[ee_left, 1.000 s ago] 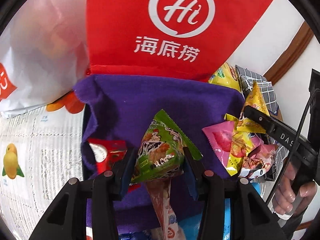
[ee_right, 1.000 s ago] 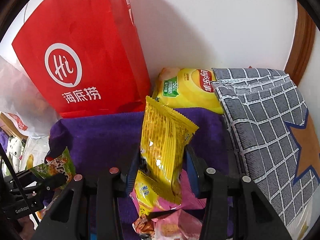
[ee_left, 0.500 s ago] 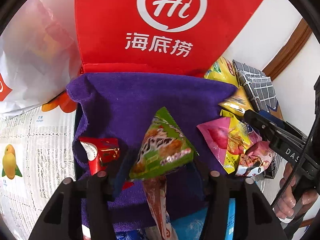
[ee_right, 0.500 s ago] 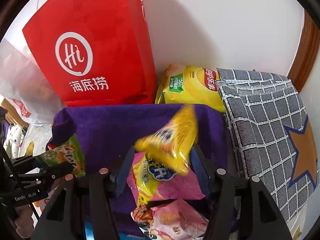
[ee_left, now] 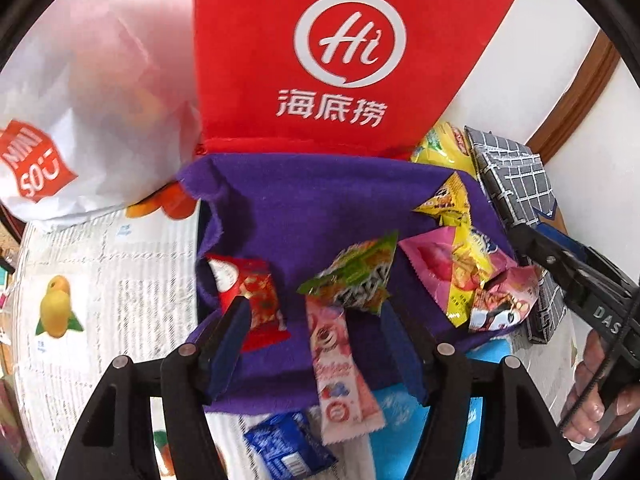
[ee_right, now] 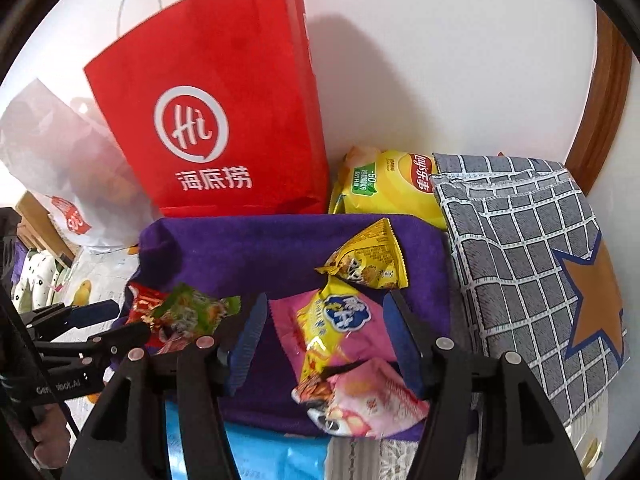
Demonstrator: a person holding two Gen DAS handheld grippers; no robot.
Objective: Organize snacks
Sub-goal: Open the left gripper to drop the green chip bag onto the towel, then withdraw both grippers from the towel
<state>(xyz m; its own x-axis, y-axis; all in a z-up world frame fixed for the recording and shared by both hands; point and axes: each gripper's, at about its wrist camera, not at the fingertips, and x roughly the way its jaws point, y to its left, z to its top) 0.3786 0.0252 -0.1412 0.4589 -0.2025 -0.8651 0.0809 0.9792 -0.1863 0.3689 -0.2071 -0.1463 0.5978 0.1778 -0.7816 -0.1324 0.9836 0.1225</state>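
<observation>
A purple cloth (ee_left: 312, 208) (ee_right: 256, 252) holds several snack packets. My left gripper (ee_left: 316, 320) is open and empty; the green packet (ee_left: 354, 276) (ee_right: 192, 312) lies on the cloth just ahead of its fingers, over a long pink packet (ee_left: 340, 372). A red packet (ee_left: 252, 292) lies by the left finger. My right gripper (ee_right: 324, 324) is open and empty; the small yellow packet (ee_right: 368, 264) (ee_left: 446, 204) lies on the cloth beyond its tips, above a pink and yellow pile (ee_right: 332, 332) (ee_left: 460, 276).
A red paper bag (ee_right: 216, 128) (ee_left: 332, 60) stands behind the cloth, a white bag (ee_left: 80, 112) to its left. A yellow chip bag (ee_right: 392, 184) and a grey checked fabric box (ee_right: 520, 264) sit at the right. A blue packet (ee_left: 288, 448) lies near the front edge.
Both grippers opened and drew back. The green packet dropped from the left gripper onto the cloth; the yellow packet dropped from the right gripper onto the cloth.
</observation>
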